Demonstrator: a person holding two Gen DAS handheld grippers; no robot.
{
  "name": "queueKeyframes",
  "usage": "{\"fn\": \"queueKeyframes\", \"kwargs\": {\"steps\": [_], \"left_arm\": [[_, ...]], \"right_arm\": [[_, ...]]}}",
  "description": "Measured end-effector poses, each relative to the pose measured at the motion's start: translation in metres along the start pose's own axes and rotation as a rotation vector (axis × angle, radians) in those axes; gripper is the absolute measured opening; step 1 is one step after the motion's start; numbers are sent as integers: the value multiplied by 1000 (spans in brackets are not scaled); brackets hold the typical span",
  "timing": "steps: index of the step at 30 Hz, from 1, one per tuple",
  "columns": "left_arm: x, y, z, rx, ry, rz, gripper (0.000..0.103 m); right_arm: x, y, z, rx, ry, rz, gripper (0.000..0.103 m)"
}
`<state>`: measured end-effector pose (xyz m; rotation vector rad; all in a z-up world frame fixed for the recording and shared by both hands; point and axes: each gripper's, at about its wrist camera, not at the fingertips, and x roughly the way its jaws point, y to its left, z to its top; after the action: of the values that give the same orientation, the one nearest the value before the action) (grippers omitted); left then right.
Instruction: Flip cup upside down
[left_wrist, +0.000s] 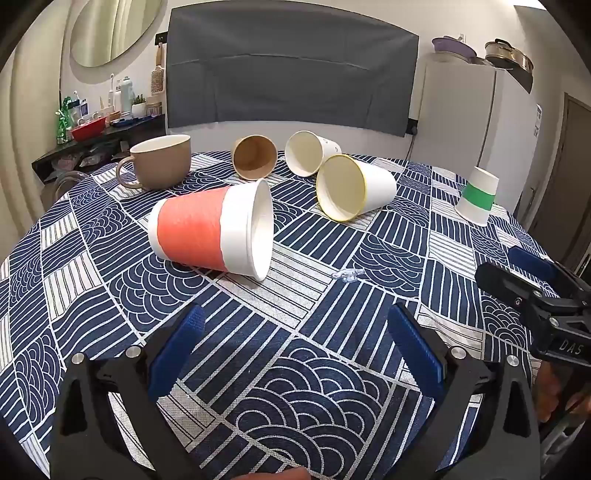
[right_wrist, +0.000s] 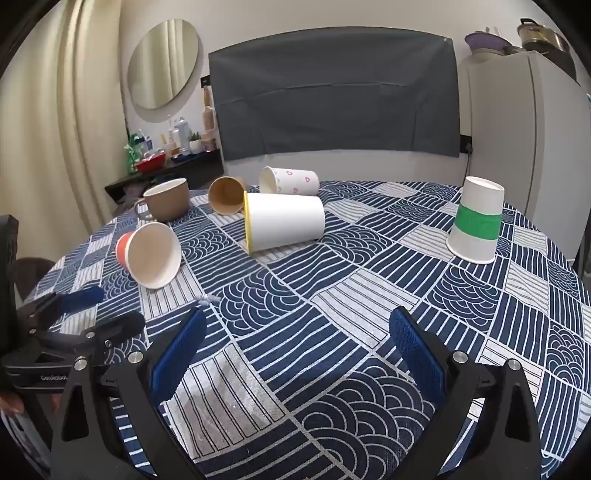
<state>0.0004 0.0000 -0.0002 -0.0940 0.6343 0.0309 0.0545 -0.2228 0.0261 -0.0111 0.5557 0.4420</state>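
Several paper cups lie on their sides on the patterned tablecloth (left_wrist: 295, 369). An orange-banded cup (left_wrist: 210, 232) lies just ahead of my open, empty left gripper (left_wrist: 293, 325); it also shows in the right wrist view (right_wrist: 151, 254). A yellow-rimmed white cup (left_wrist: 354, 188) (right_wrist: 284, 221), a brown cup (left_wrist: 255, 157) (right_wrist: 226, 195) and a white heart-print cup (left_wrist: 308, 152) (right_wrist: 290, 181) lie farther back. A green-banded cup (left_wrist: 477, 201) (right_wrist: 476, 221) stands upside down at right. My right gripper (right_wrist: 297, 328) is open and empty.
A tan ceramic mug (left_wrist: 159, 162) (right_wrist: 166, 199) stands upright at the back left. A small clear plastic piece (left_wrist: 347, 275) lies on the cloth. A cluttered shelf (left_wrist: 99, 125) sits beyond the table's left edge, a white fridge (left_wrist: 480, 110) at right.
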Motion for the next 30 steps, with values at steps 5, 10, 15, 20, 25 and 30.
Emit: {"fn": "queueKeyframes", "kwargs": {"steps": [5, 10, 15, 20, 25, 30], "left_arm": [[0, 0, 0, -3, -2, -2, 97], [-1, 0, -1, -5, -3, -2, 97], [0, 1, -1, -4, -5, -6, 97], [-1, 1, 0, -8, -8, -1, 97], [0, 1, 0, -9, -7, -1, 97], [0, 0, 0, -9, -4, -2, 97]], "right_arm": [[1, 0, 0, 0, 6, -2, 95], [-1, 0, -1, 0, 6, 0, 95], [0, -1, 0, -2, 5, -1, 95], [-1, -1, -1, -3, 8, 3, 95], [-1, 0, -1, -5, 9, 5, 95], [0, 0, -1, -5, 10, 7, 95]]}}
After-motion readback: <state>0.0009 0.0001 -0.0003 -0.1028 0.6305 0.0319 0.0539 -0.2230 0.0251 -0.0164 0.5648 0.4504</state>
